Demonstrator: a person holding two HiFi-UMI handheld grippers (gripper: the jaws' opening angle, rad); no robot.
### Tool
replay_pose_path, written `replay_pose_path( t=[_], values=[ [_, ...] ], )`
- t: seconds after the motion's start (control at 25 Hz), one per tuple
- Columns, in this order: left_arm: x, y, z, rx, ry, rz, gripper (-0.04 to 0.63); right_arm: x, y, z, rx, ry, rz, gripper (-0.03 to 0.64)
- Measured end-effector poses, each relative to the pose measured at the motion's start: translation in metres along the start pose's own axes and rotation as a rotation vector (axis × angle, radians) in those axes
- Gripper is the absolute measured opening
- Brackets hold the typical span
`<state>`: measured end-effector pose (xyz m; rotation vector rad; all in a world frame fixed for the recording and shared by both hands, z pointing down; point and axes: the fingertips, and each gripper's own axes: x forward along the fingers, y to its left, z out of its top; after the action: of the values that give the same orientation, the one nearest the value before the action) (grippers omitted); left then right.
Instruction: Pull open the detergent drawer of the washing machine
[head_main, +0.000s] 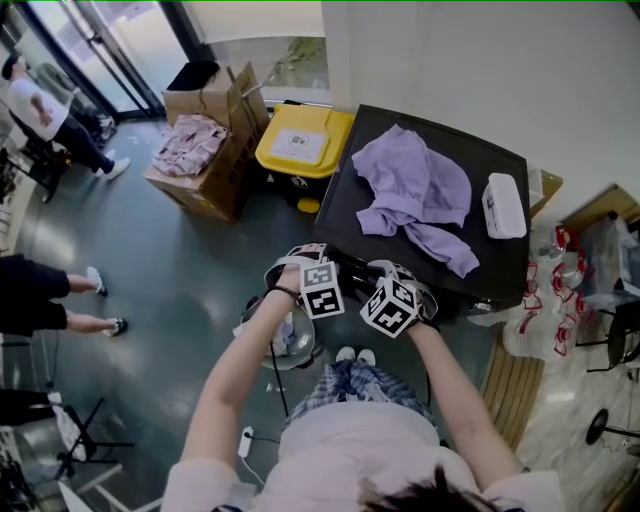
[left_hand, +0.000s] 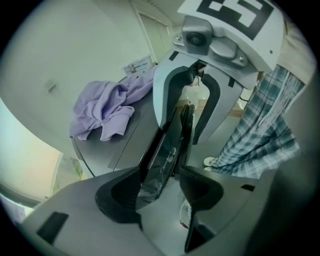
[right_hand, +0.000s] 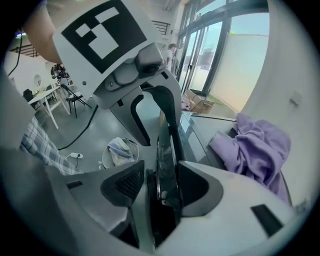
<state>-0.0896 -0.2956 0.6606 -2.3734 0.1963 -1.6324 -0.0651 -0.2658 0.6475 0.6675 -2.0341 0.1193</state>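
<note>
A black washing machine (head_main: 350, 215) stands in front of me with a purple garment (head_main: 420, 195) and a white box (head_main: 503, 205) on its top. Both grippers meet at its near top edge. The glossy black front of the detergent drawer (left_hand: 167, 145) stands on edge between the jaws of my left gripper (left_hand: 161, 170); it touches one pad, and a gap shows at the other. My right gripper (right_hand: 162, 172) faces the left gripper (right_hand: 155, 130) from the other side, and its pads press the same drawer front (right_hand: 166, 150).
A wire basket of laundry (head_main: 290, 340) sits on the floor by my feet, left of the machine. A yellow bin (head_main: 300, 145) and a cardboard box of clothes (head_main: 205, 160) stand behind it. Plastic bags (head_main: 545, 320) lie at the right. People stand at the far left.
</note>
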Motion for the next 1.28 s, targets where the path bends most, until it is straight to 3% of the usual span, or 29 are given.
replay_pose_path(
  t=[0.36,0.68,1.08,1.28],
  values=[
    [0.002,0.006,-0.004,0.119,0.064,0.129,0.192,0.007,-0.007,-0.003,-0.101,0.101,-0.145,0.163],
    [0.002,0.014,-0.004,0.186,0.067,0.233,0.094,0.008,-0.012,-0.004,-0.165,0.135,-0.232,0.092],
    [0.002,0.011,-0.005,0.278,0.066,0.232,0.074,0.008,-0.015,-0.002,-0.156,0.148,-0.236,0.066],
    [-0.003,0.009,-0.005,0.286,0.047,0.213,0.055,0.006,-0.012,-0.002,-0.129,0.128,-0.219,0.063]
  ],
)
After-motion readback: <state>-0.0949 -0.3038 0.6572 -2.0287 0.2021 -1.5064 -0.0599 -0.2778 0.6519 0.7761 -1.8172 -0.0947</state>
